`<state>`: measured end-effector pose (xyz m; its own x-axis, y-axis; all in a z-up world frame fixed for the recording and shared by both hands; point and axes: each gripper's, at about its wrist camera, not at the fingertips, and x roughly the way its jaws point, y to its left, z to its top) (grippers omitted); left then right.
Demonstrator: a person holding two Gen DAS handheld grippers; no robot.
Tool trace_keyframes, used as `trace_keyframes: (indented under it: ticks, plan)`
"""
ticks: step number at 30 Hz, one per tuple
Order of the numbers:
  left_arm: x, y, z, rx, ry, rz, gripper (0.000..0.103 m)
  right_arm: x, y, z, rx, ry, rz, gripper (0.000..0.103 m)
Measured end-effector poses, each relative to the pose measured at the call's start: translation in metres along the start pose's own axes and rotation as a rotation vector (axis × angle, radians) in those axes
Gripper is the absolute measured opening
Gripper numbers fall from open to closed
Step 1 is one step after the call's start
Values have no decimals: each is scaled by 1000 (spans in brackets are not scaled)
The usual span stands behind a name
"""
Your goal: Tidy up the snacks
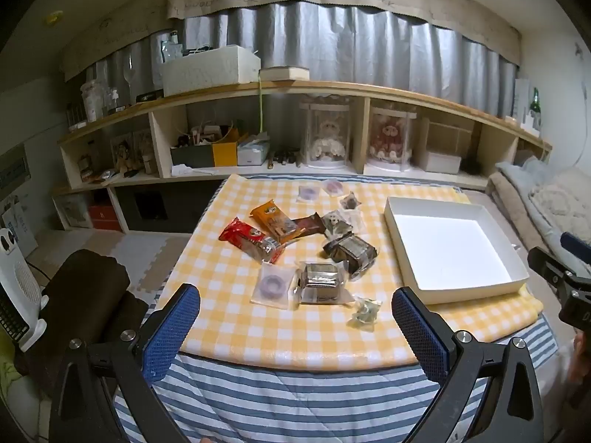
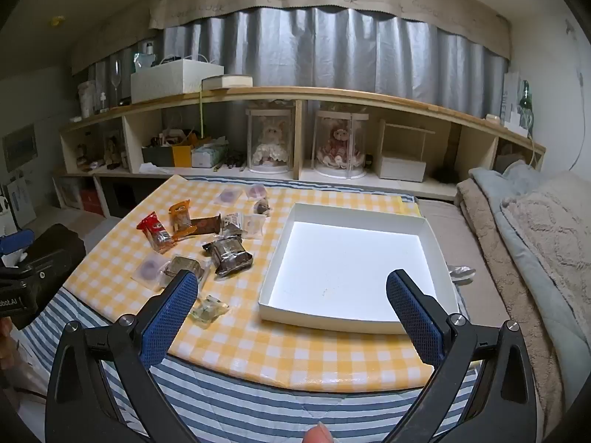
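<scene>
Waiting above the table edge, both tongs open and empty

Hovering at the near edge of the checked table (image 1: 280, 336), the left gripper (image 1: 295, 317) has its jaws spread wide and holds nothing. The snacks (image 1: 317, 243) lie scattered just ahead of it, loose and unsorted. The right gripper (image 2: 291, 306) is also spread wide and empty; the white tray (image 2: 434, 243) sits directly ahead of it, with no snack inside. I judge this split is practical: one side picks, the other side receives.
</scene>
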<state>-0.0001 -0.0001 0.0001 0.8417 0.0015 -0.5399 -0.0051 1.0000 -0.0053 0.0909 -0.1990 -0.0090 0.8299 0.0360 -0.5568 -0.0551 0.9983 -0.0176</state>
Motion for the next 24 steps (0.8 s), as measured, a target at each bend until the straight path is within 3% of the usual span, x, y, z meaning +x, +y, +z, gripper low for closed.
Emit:
trace_keyframes:
  ticks: [24]
  plan:
    - [0, 0, 0, 0, -6, 1, 103, 0, 2, -1, -3, 1, 0, 103]
